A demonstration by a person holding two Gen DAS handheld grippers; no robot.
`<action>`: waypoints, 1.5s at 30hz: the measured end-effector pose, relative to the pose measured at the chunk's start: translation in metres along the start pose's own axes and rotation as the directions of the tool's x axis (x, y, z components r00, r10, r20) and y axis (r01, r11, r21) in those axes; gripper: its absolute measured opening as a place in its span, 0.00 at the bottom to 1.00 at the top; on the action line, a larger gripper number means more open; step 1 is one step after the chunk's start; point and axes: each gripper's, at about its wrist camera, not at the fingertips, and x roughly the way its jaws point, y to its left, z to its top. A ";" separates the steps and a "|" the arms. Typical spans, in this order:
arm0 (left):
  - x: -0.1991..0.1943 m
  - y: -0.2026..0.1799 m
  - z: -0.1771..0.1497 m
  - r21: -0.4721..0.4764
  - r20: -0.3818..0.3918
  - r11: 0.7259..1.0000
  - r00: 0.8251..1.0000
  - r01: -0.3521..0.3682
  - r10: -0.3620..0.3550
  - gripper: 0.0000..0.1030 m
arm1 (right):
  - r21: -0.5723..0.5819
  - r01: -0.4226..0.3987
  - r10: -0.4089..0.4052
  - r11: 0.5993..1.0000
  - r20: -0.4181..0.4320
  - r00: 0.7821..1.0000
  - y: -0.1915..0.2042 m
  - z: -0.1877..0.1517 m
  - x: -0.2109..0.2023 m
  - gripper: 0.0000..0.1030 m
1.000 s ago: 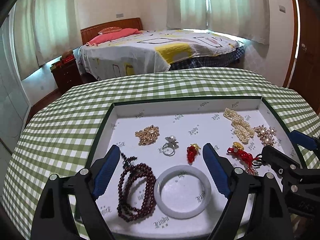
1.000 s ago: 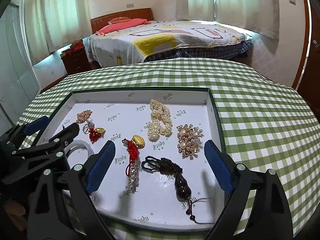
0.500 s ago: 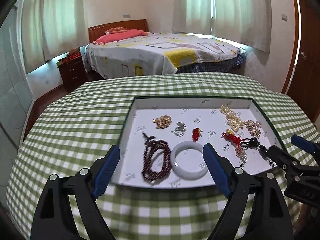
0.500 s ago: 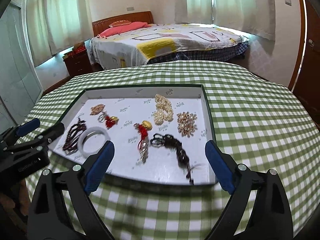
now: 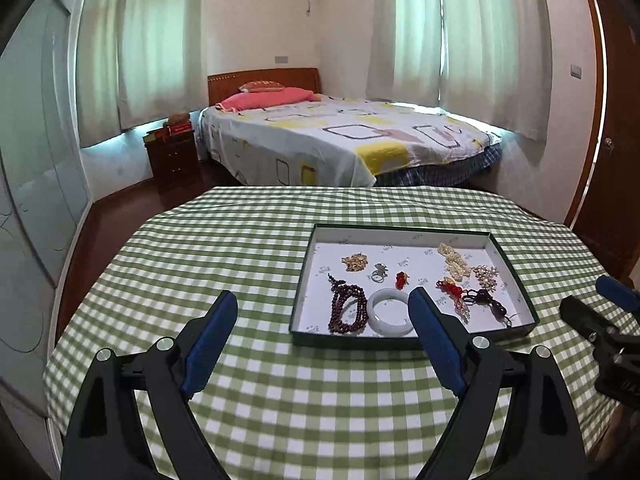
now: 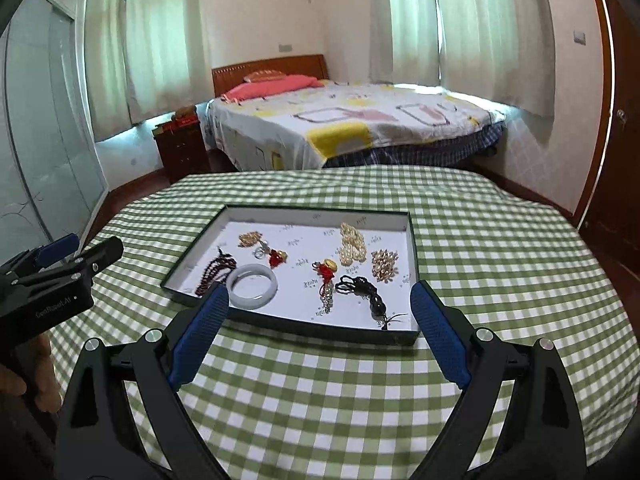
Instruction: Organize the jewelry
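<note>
Both grippers have drawn back and up from the tray point(image 5: 514, 266): the left gripper point(image 5: 322, 340) and right gripper point(image 6: 320, 330) now hang wide and empty over the checked cloth point(image 6: 500, 248). Jewelry lies loose inside the tray. Likely stiff and slippery, the white bangle point(image 6: 253, 286) wants pinching across its rim, whereas the dark bead strand point(image 5: 347, 309) is limp.

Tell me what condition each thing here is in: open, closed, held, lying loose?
Left gripper: open, holding nothing.
Right gripper: open, holding nothing.
Shallow dark-green tray with white lining: uncovered, flat on the checked tablecloth.
White jade-like bangle: lying flat in the tray.
Dark red bead string: loosely coiled beside the bangle.
Pearl strand: heaped loosely.
</note>
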 end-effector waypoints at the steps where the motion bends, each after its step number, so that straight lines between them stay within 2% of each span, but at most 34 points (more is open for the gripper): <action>1: -0.005 0.001 -0.001 -0.003 0.004 1.000 1.000 0.000 0.000 0.82 | -0.001 -0.001 0.001 1.000 0.007 1.000 0.000 0.000 -0.006 0.88; 11: -0.072 0.007 0.001 -0.003 0.086 1.000 0.996 -0.001 0.001 0.82 | -0.031 0.009 -0.006 0.999 0.082 0.997 0.007 0.000 -0.064 0.88; 20: -0.105 0.007 0.004 -0.003 0.143 1.000 0.990 0.015 -0.014 0.82 | -0.041 0.018 -0.012 0.999 0.134 0.991 0.011 0.001 -0.096 0.88; 27: -0.115 0.009 0.006 -0.010 0.170 1.000 0.985 0.014 -0.012 0.82 | -0.038 0.023 -0.017 0.999 0.162 0.987 0.011 0.003 -0.110 0.88; 45: -0.115 0.013 0.004 -0.013 0.170 1.000 0.985 0.015 -0.013 0.82 | -0.037 0.022 -0.015 0.999 0.165 0.986 0.011 0.002 -0.111 0.88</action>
